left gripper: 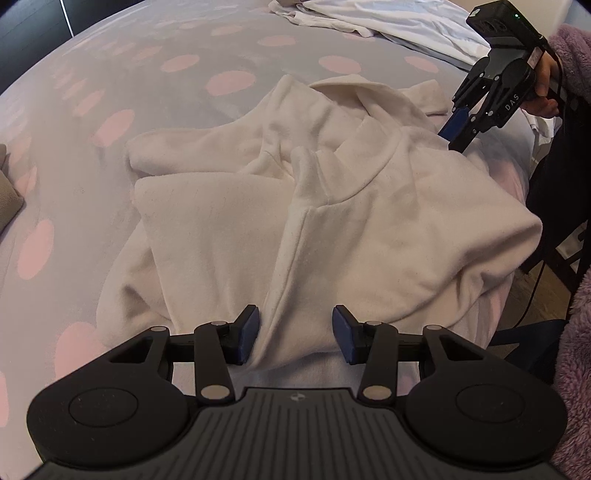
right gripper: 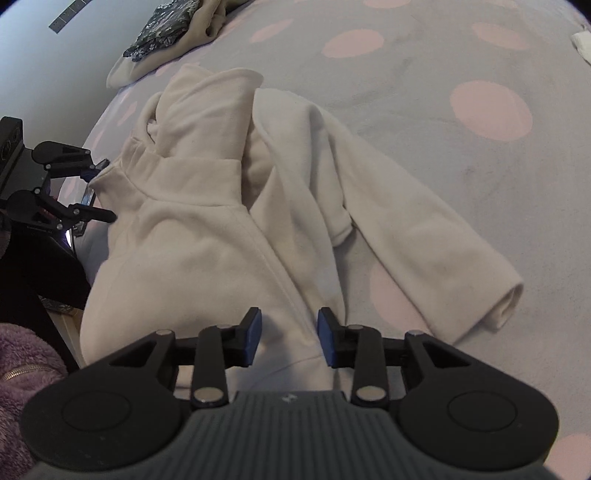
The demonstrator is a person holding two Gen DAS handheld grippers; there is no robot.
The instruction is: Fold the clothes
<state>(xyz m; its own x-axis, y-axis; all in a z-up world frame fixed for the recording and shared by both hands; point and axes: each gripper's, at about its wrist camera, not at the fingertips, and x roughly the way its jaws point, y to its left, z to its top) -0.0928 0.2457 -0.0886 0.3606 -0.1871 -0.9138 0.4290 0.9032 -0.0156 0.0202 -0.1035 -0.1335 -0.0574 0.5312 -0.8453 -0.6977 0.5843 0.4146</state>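
Both claws over the cream fleece on the bed

From my left claw (left gripper: 295,334) I see its jaws spread, with a ridge of the cream fleece top (left gripper: 332,221) between the pads, which stand clear of the cloth on either side. My right claw (right gripper: 290,336) is likewise spread, straddling a seam of the same garment near its hem; I cannot tell if its pads touch the cloth. The top lies crumpled on the grey bedspread with pink dots (right gripper: 424,92), stretching away ahead of both claws, one sleeve (right gripper: 443,251) flung out ahead and to the right of my right claw. White laundry (left gripper: 388,22) sits well beyond my left claw.
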